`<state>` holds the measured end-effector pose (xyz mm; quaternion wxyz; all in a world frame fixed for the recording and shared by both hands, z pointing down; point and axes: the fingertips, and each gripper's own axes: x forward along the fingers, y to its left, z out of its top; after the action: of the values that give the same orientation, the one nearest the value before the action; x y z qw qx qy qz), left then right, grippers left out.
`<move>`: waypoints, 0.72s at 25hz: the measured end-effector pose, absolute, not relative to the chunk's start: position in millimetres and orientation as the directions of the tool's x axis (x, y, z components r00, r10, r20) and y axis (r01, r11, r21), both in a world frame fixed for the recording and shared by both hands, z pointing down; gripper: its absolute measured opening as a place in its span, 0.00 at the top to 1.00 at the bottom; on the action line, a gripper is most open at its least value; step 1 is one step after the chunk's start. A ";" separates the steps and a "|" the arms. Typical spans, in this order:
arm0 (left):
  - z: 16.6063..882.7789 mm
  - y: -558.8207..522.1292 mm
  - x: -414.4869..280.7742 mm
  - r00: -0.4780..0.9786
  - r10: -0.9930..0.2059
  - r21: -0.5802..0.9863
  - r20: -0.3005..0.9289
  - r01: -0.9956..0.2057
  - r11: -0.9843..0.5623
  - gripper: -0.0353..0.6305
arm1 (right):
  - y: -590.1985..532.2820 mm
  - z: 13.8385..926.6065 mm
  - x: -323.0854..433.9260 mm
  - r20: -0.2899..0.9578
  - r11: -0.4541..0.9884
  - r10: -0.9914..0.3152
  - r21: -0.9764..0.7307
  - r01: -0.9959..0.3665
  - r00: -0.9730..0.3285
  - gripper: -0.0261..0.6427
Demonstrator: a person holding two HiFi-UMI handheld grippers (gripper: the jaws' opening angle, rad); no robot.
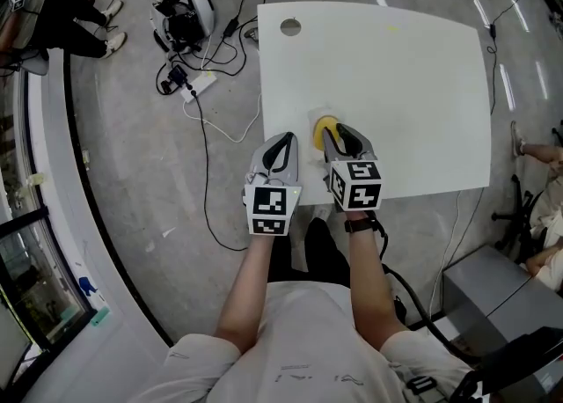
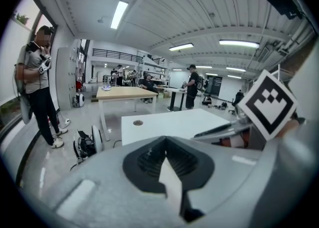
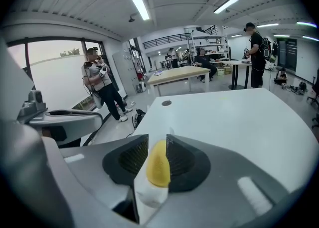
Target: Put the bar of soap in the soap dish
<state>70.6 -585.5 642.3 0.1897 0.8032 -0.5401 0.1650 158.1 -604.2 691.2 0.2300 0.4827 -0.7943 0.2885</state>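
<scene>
Open workshop hall, grey concrete floor, ceiling strip lights. White table (image 1: 422, 84) with a round cable port (image 1: 290, 27) near its far left corner. Power strip (image 1: 201, 84) and tangled cables on the floor left of the table.

Both grippers sit over the table's near edge, side by side.

Left gripper (image 1: 283, 139): jaws brought together, nothing between them.

Right gripper (image 1: 338, 133): jaws partly apart and closed on the yellow bar of soap (image 3: 158, 165), which stands on edge between the ribbed pads. A white piece (image 3: 149, 194) sits just under the soap; cannot tell what it is.

In the head view a pale rim (image 1: 313, 116) shows beside the soap, possibly the soap dish; not certain. Cannot tell whether the soap touches the table.
</scene>
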 end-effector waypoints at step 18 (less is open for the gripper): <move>512.0 -593.6 86.0 0.477 -0.847 0.071 0.235 -0.877 -0.474 0.95 | -593.4 524.6 148.0 0.372 0.348 -0.859 -0.079 -0.934 -0.351 0.94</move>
<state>86.0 -593.6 512.0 0.0908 0.8545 -0.5045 0.0839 148.0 -593.4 524.6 0.1339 0.5536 -0.8099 0.1403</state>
